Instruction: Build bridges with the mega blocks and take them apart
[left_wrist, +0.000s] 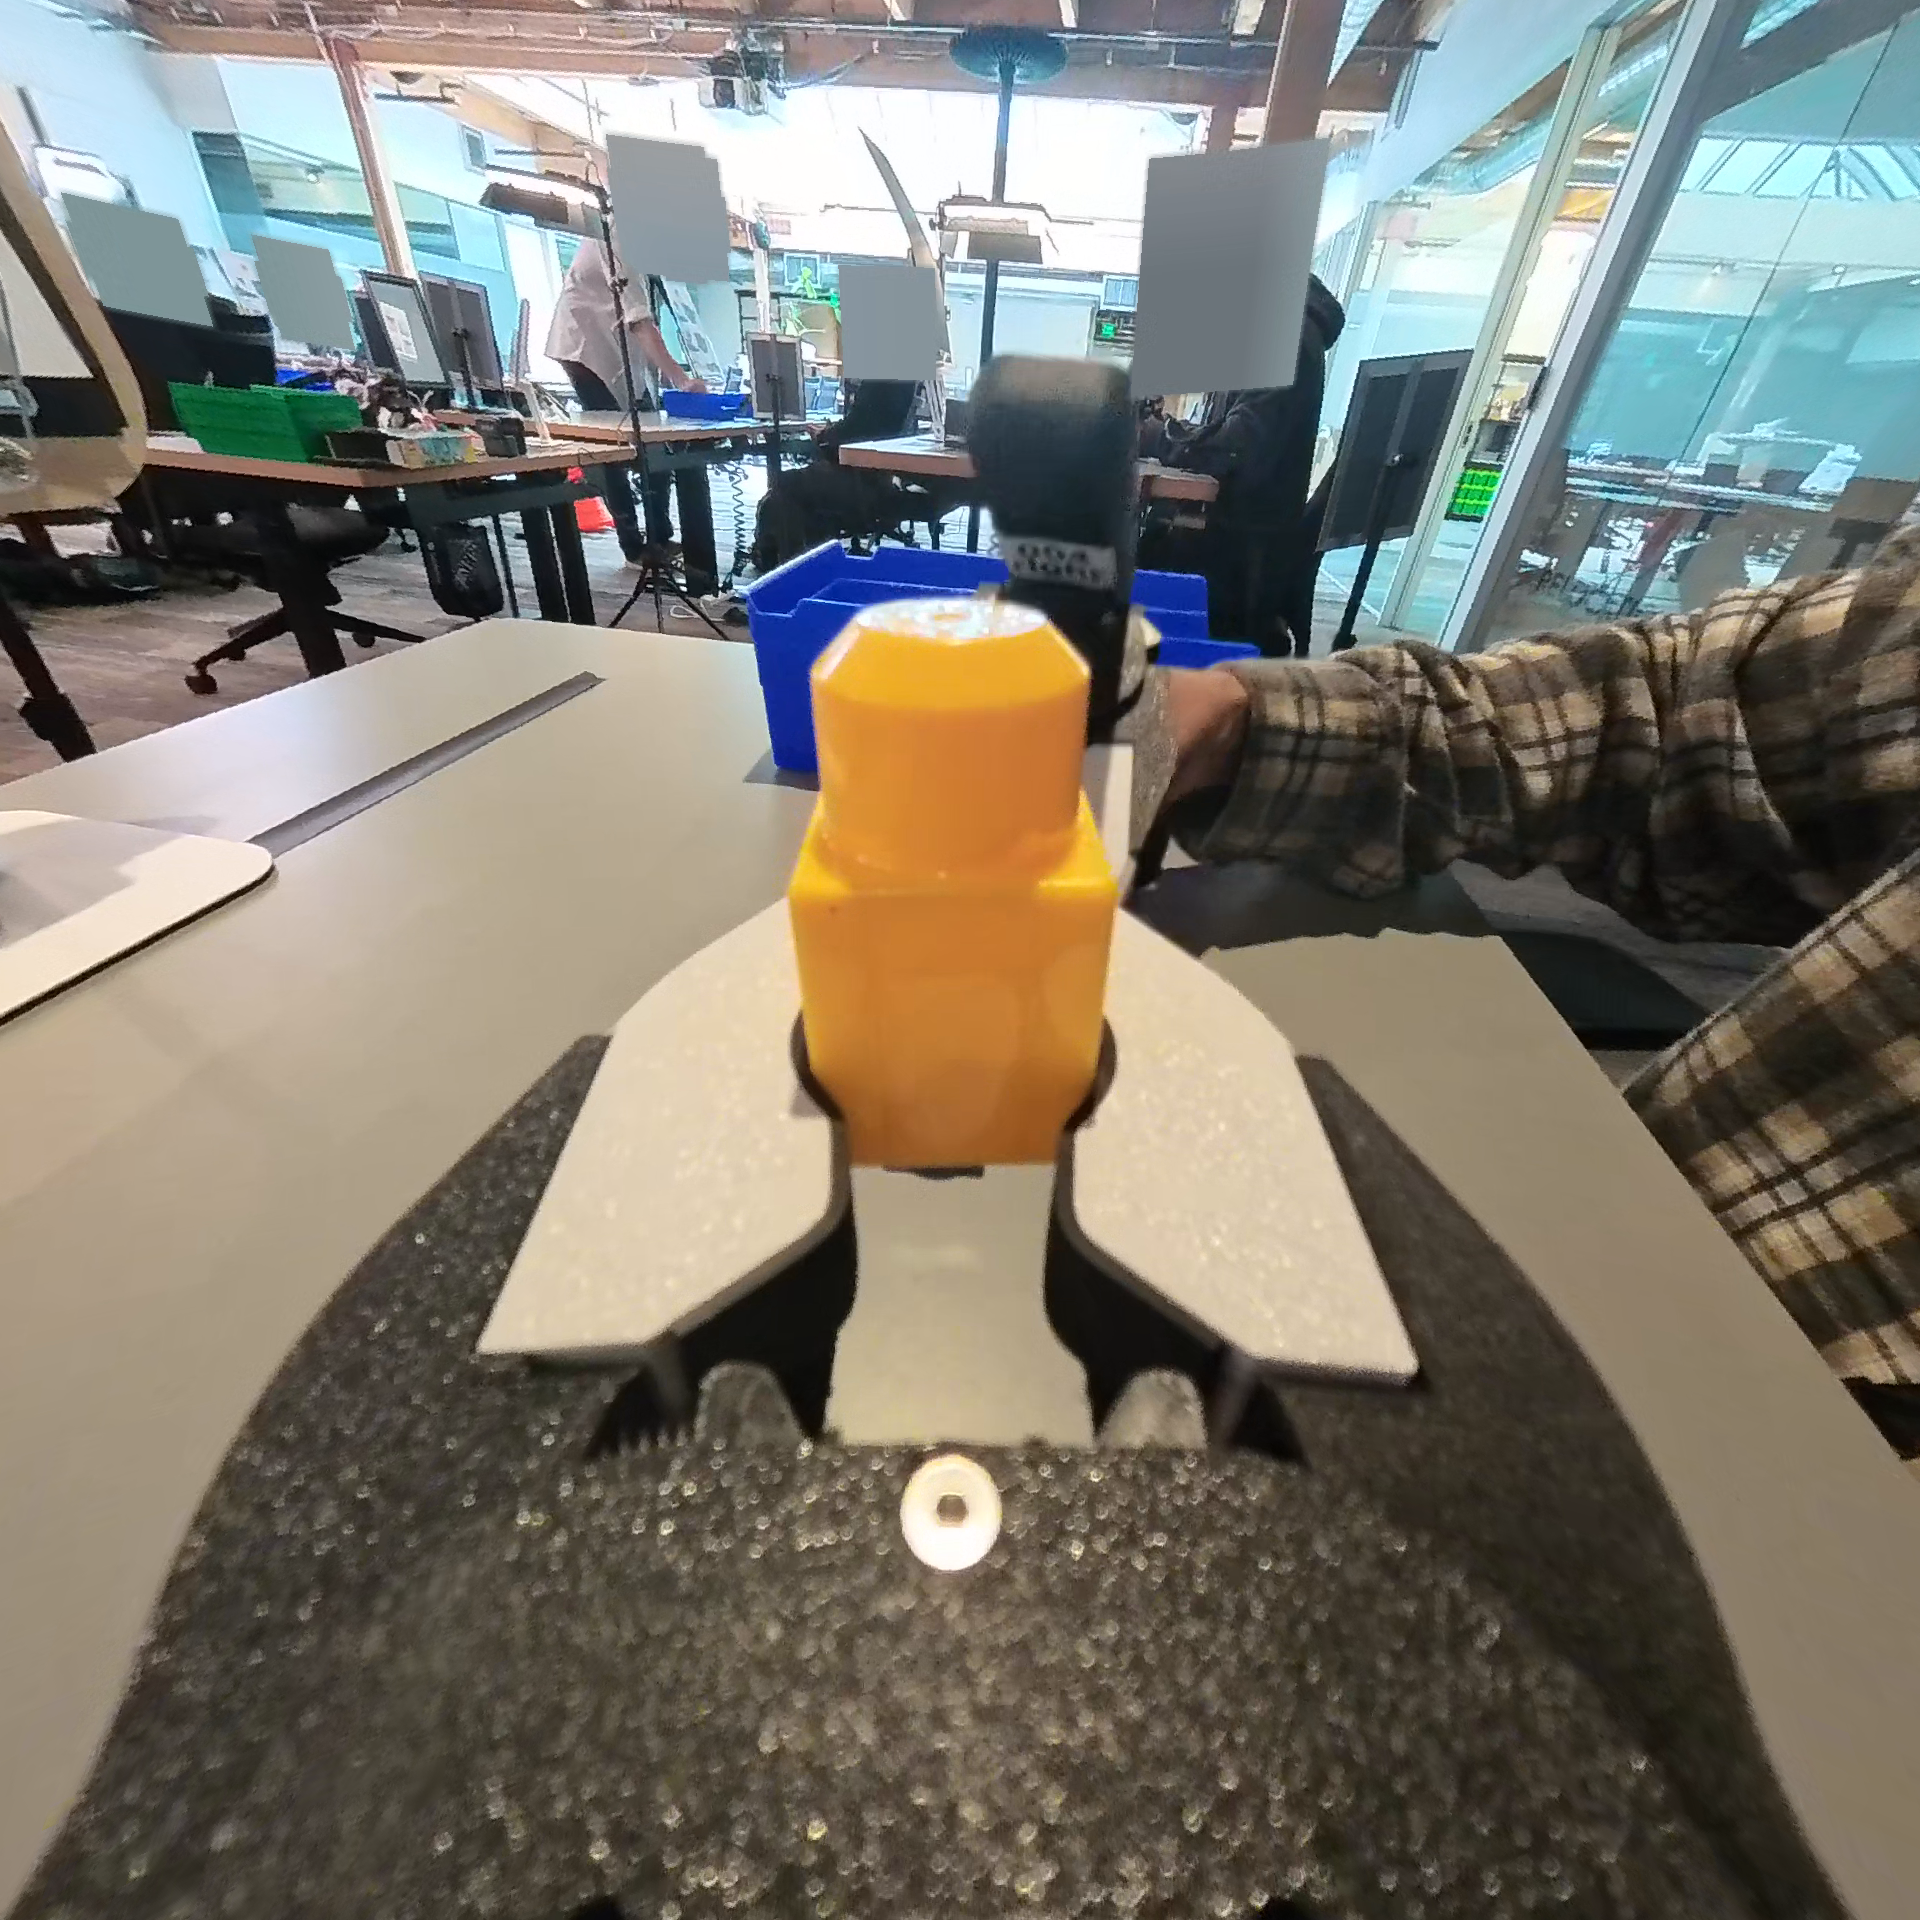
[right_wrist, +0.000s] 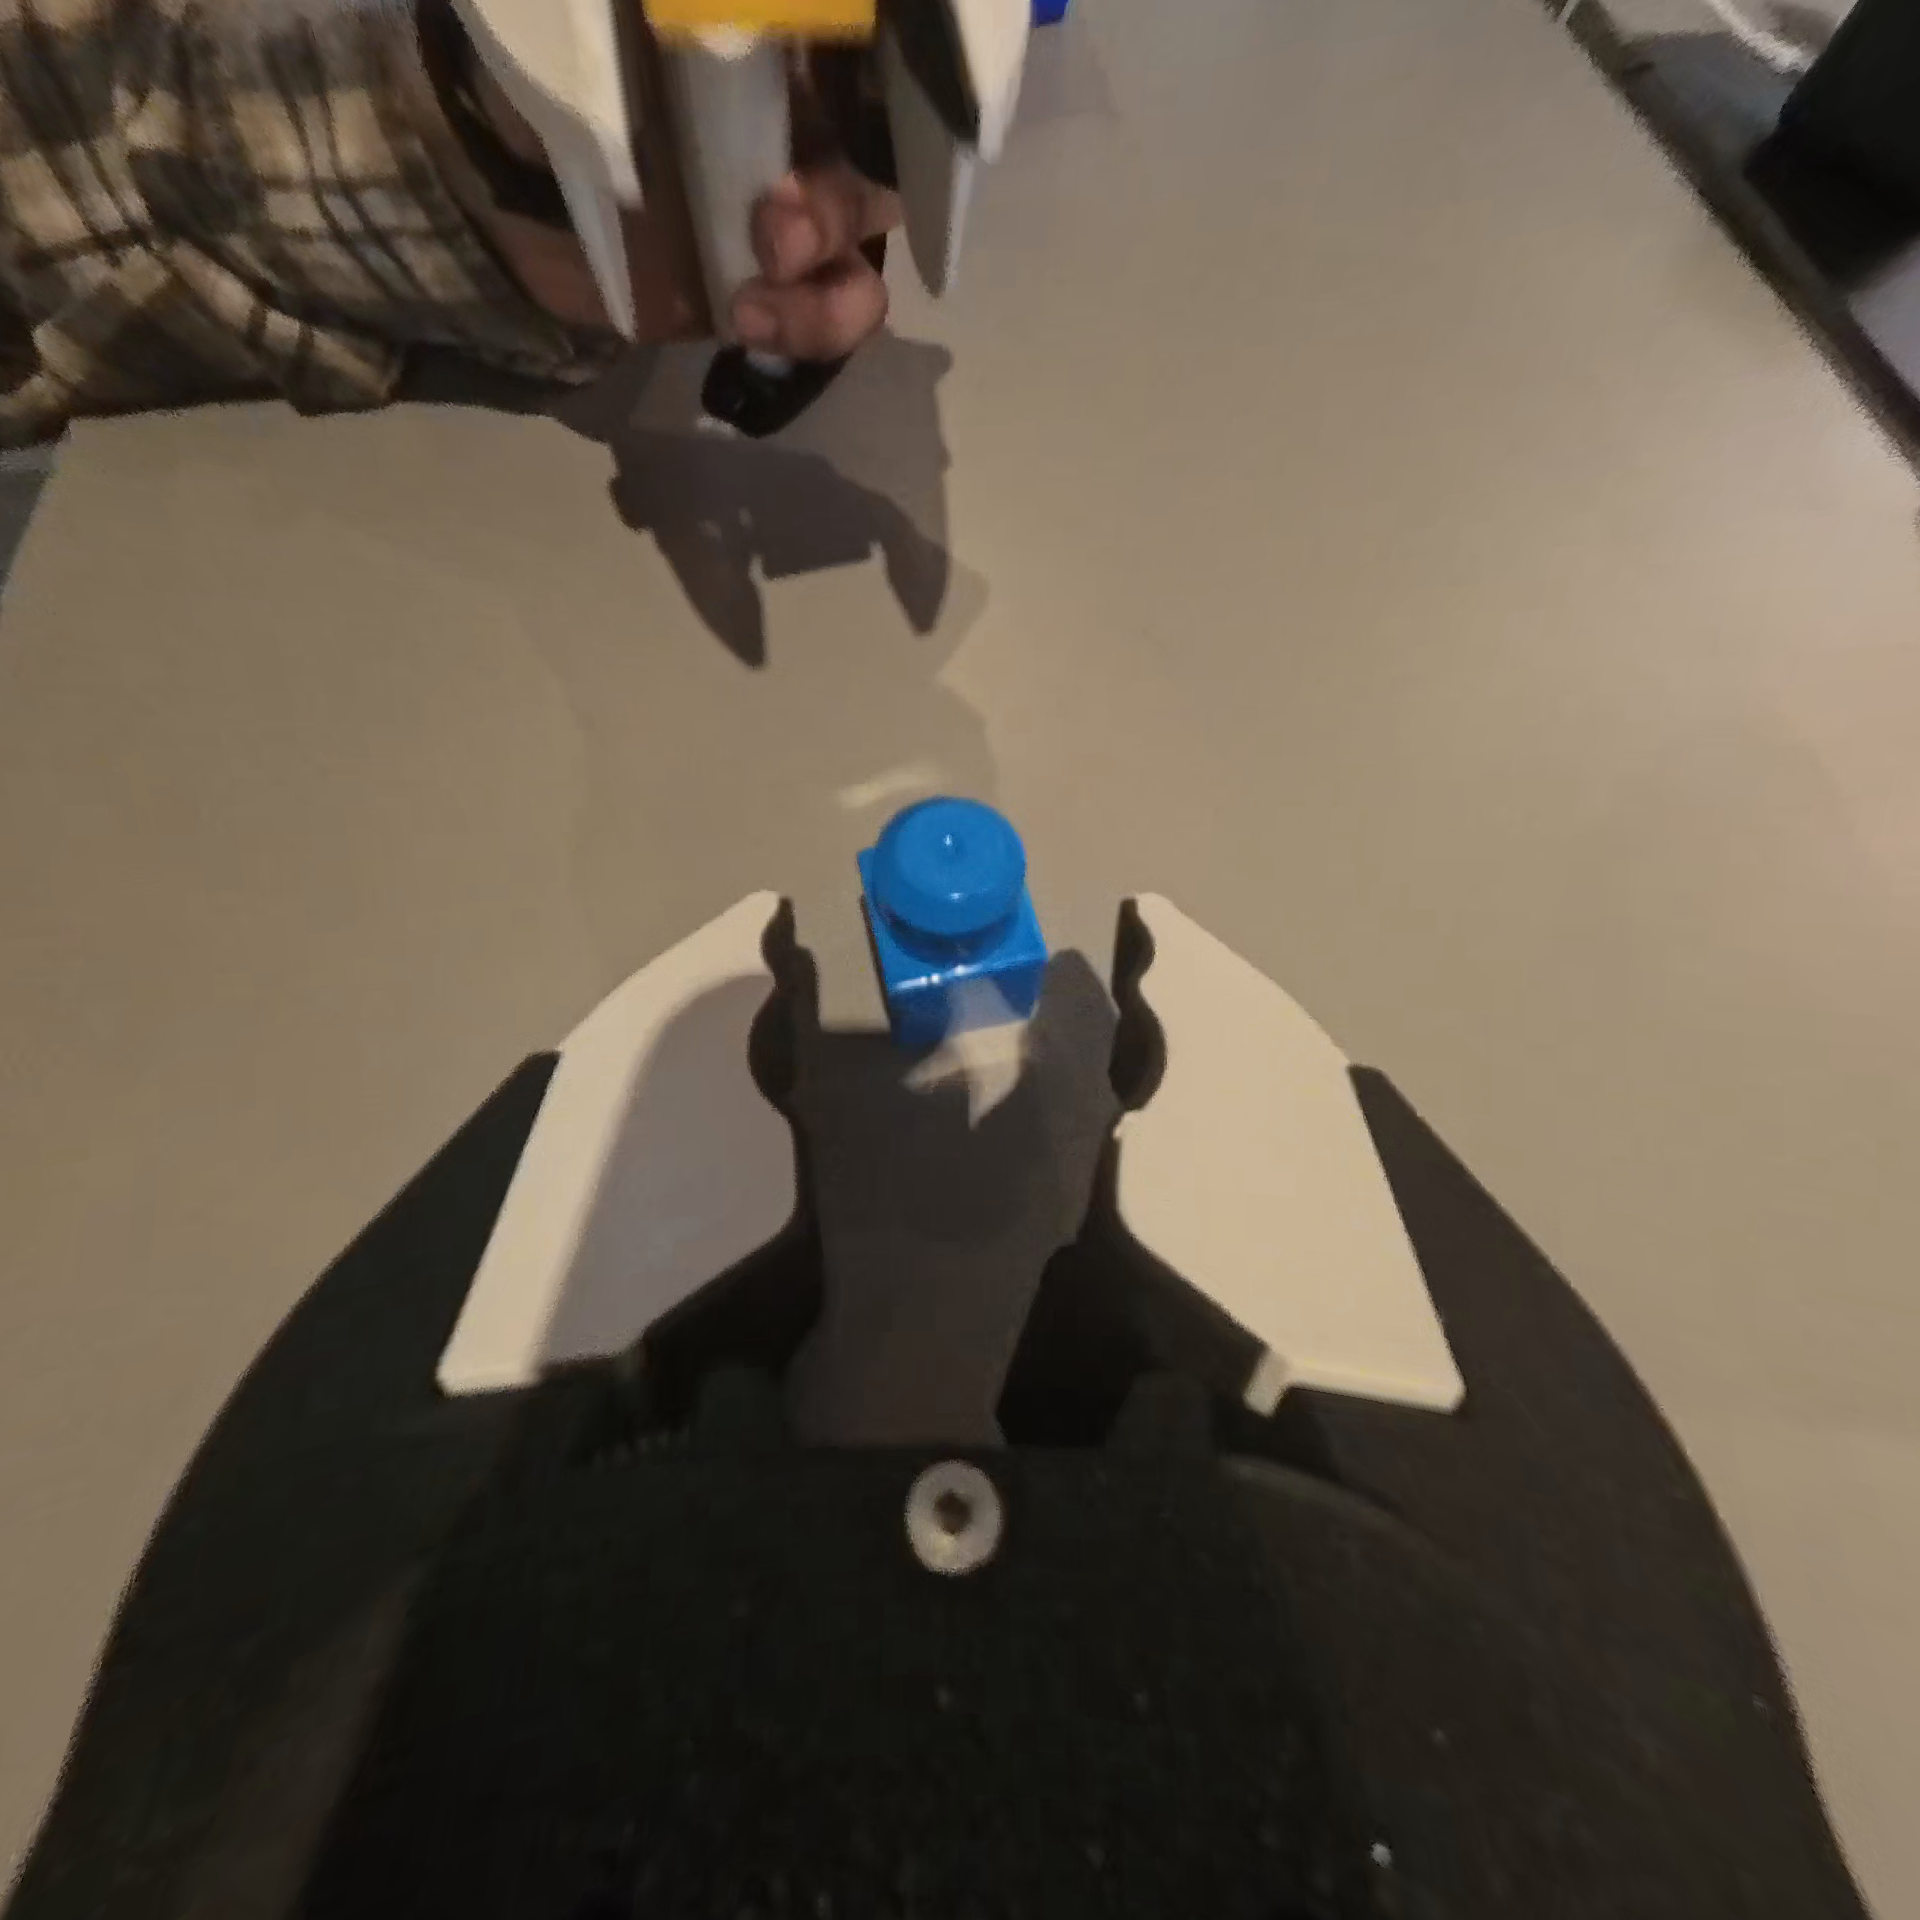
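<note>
The left gripper (left_wrist: 951, 997) grips an orange block (left_wrist: 951, 925), its pale, speckled fingers (left_wrist: 686, 1122) closed against the cube's two side faces and holding it clear of the grey bench (left_wrist: 364, 1039). The block is smooth, glossy plastic: a square body topped by a single round stud with a bevelled rim.

Only the left wrist view takes in the room beyond. A stack of blue plastic bins (left_wrist: 800, 665) stands at the far edge of the bench, a plaid flannel sleeve (left_wrist: 1507, 748) reaches in from the right, and the dark body of the other tool rises just behind the block. Farther off are desks, monitors, green crates and glass partitions.

Only the right wrist view shows the second piece: a blue block (right_wrist: 951, 925), also a one-stud cube of shiny plastic, standing upright on the bench with its stud up. The right gripper (right_wrist: 951, 997) hangs over it with its fingers (right_wrist: 644, 1122) spread wide, one on each side of the block and neither touching it. At the top of that blurred view the left gripper (right_wrist: 769, 42) appears from the front, the orange block (right_wrist: 758, 19) just visible between its white fingers, with a hand (right_wrist: 810, 270) on the handle below and its shadow cast on the matte bench (right_wrist: 1455, 727).
</note>
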